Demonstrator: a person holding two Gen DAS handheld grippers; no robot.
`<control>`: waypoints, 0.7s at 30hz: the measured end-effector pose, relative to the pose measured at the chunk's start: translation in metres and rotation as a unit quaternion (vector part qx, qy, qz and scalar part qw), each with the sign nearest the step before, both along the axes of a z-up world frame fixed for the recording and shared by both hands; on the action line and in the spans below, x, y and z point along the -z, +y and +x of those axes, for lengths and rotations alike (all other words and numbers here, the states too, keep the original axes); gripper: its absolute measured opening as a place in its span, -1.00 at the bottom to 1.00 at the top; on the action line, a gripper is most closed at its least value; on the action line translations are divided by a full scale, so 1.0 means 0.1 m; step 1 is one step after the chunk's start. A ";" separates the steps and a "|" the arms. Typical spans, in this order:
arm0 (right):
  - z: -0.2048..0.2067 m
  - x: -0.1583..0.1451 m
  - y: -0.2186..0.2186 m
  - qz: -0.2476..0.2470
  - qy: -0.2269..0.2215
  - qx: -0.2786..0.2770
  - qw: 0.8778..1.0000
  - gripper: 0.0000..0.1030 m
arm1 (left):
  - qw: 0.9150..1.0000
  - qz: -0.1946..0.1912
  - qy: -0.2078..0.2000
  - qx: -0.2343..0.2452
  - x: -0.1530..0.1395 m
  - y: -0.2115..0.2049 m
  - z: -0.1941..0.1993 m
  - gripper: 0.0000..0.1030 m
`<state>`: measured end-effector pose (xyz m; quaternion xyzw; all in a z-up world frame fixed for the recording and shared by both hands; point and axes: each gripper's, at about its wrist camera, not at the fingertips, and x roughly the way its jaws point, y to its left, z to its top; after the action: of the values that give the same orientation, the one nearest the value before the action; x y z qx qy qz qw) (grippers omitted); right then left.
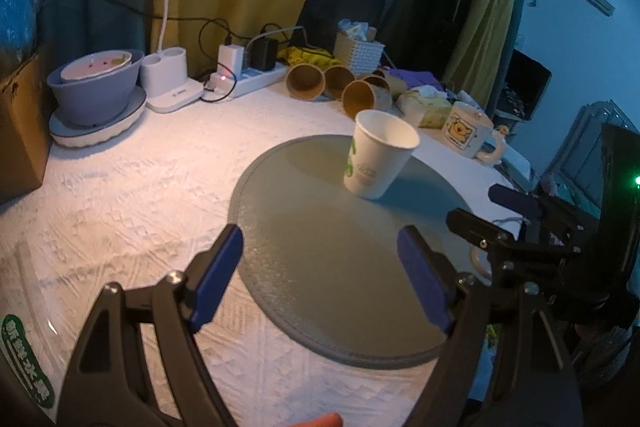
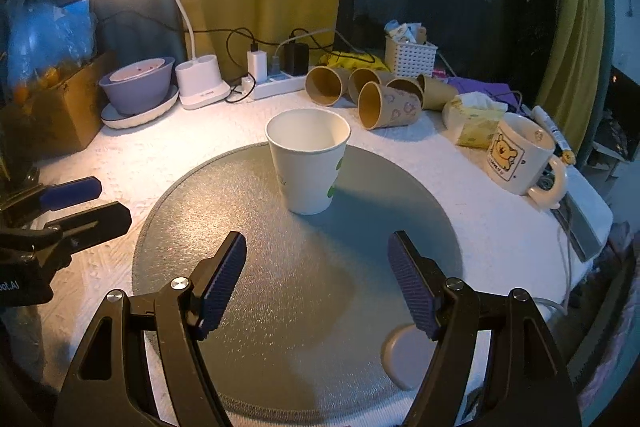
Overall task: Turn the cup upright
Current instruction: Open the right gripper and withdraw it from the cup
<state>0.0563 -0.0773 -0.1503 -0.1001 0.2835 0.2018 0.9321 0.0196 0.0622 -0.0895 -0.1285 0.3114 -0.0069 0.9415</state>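
A white paper cup (image 1: 380,155) with green print stands upright, mouth up, on the far part of a round grey mat (image 1: 320,267). It also shows in the right wrist view (image 2: 308,163) on the mat (image 2: 280,307). My left gripper (image 1: 320,247) is open and empty, short of the cup. My right gripper (image 2: 316,251) is open and empty, short of the cup. The right gripper shows at the right edge of the left wrist view (image 1: 500,211), and the left gripper at the left edge of the right wrist view (image 2: 88,203).
Several brown paper cups (image 2: 384,99) lie on their sides behind the mat. A bear mug (image 2: 520,155) stands right, next to a tissue pack (image 2: 472,119). A lamp base (image 2: 200,79), power strip (image 2: 280,83), bowls (image 2: 140,87) and a cardboard box (image 2: 60,111) line the back left.
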 end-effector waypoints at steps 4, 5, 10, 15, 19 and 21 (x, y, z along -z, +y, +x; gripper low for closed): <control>-0.10 -0.09 -0.05 0.004 -0.010 0.005 1.000 0.48 | 1.000 0.008 -0.009 0.004 -0.09 -0.06 -0.08 0.57; -0.13 -0.11 -0.06 0.006 -0.013 0.006 1.000 0.48 | 1.000 0.010 -0.012 0.005 -0.11 -0.07 -0.10 0.57; -0.27 -0.26 -0.14 0.015 -0.028 0.010 0.999 0.48 | 0.999 0.017 -0.025 0.010 -0.24 -0.14 -0.19 0.57; -0.41 -0.43 -0.22 0.028 -0.042 0.011 0.999 0.48 | 0.999 0.021 -0.043 0.017 -0.37 -0.20 -0.28 0.57; -0.51 -0.55 -0.28 0.039 -0.052 0.010 0.998 0.48 | 0.998 0.024 -0.058 0.022 -0.49 -0.25 -0.36 0.57; -0.57 -0.61 -0.31 0.042 -0.060 0.009 0.997 0.48 | 0.997 0.024 -0.065 0.025 -0.55 -0.28 -0.40 0.57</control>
<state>-0.0010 -0.1079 -0.0895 -0.0704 0.2194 0.1983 0.9527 -0.0199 0.0341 -0.0343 -0.0972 0.2528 -0.0316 0.9621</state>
